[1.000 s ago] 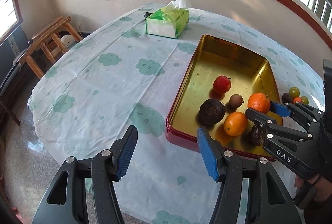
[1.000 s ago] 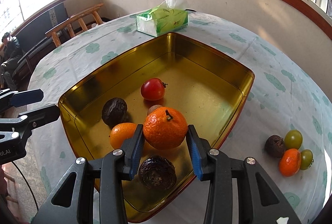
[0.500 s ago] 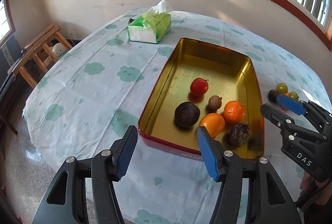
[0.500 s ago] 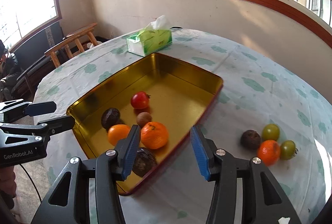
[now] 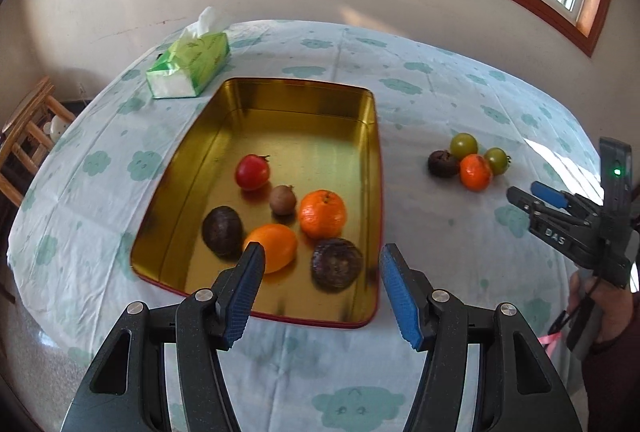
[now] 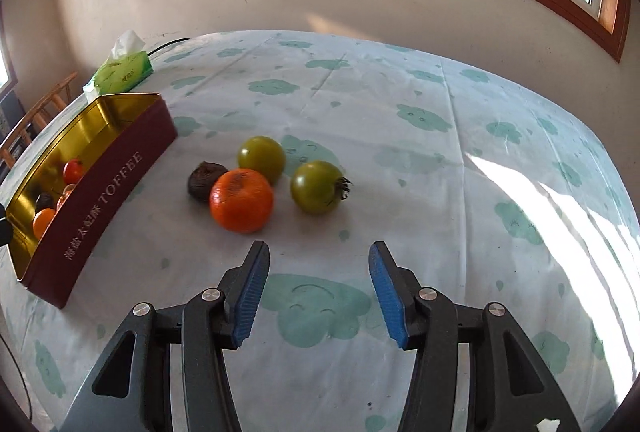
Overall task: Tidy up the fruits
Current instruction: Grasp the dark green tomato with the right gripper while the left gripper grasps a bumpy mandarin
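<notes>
A gold tin tray [image 5: 296,104] with red sides [image 6: 104,192] holds several fruits: a red tomato [image 5: 252,172], a tangerine [image 5: 322,214], an orange [image 5: 274,247] and dark passion fruits [image 5: 337,264]. My left gripper [image 5: 320,292] is open and empty, above the tray's near edge. On the cloth to the right lie an orange tangerine [image 6: 241,200], two green tomatoes [image 6: 317,186] [image 6: 261,156] and a dark passion fruit [image 6: 205,179]. My right gripper [image 6: 316,292] is open and empty, just short of this cluster; it also shows in the left wrist view [image 5: 536,198].
A green tissue box [image 5: 188,66] stands beyond the tray at the far left of the round table with a cloud-print cloth [image 6: 420,120]. A wooden chair [image 5: 24,128] stands off the table's left side. A wall with a window runs behind.
My right gripper let go of the tangerine in the tray, drew back and swung right to face the loose fruit cluster. My left gripper shifted right over the tray's near edge.
</notes>
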Tool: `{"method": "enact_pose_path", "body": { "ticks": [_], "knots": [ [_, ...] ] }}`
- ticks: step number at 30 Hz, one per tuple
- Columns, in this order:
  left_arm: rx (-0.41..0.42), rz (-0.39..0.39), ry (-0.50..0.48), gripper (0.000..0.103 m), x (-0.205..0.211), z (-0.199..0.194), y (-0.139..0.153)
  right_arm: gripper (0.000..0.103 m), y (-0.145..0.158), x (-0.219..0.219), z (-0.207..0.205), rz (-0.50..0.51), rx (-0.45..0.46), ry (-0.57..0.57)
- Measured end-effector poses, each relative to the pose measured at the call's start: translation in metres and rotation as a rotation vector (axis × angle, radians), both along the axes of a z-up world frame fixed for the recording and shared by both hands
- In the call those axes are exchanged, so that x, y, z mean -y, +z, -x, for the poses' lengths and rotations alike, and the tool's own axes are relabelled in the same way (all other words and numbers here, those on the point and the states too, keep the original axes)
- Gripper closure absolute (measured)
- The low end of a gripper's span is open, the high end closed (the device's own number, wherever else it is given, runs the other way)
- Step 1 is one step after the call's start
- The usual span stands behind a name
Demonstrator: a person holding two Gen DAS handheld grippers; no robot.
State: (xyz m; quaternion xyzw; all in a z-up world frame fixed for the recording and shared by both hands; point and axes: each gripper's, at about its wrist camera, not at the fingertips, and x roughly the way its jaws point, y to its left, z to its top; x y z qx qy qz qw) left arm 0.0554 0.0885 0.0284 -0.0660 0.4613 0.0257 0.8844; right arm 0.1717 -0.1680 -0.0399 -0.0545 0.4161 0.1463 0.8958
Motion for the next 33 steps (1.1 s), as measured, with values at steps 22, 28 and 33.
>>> {"method": "enact_pose_path", "body": {
  "ticks": [22, 28, 33],
  "knots": [
    [-0.004, -0.013, -0.136, 0.042, 0.102, -0.063, -0.012, 0.071, -0.012, 0.018, -0.031, -0.038, 0.004, 0.015],
    [-0.024, 0.003, -0.171, 0.042, 0.127, -0.087, -0.031, 0.071, -0.01, 0.075, -0.016, -0.01, 0.014, -0.13],
    [-0.024, 0.013, -0.174, 0.042, 0.141, -0.106, -0.037, 0.071, -0.016, 0.1, -0.006, -0.021, -0.008, -0.177]
  ]
}}
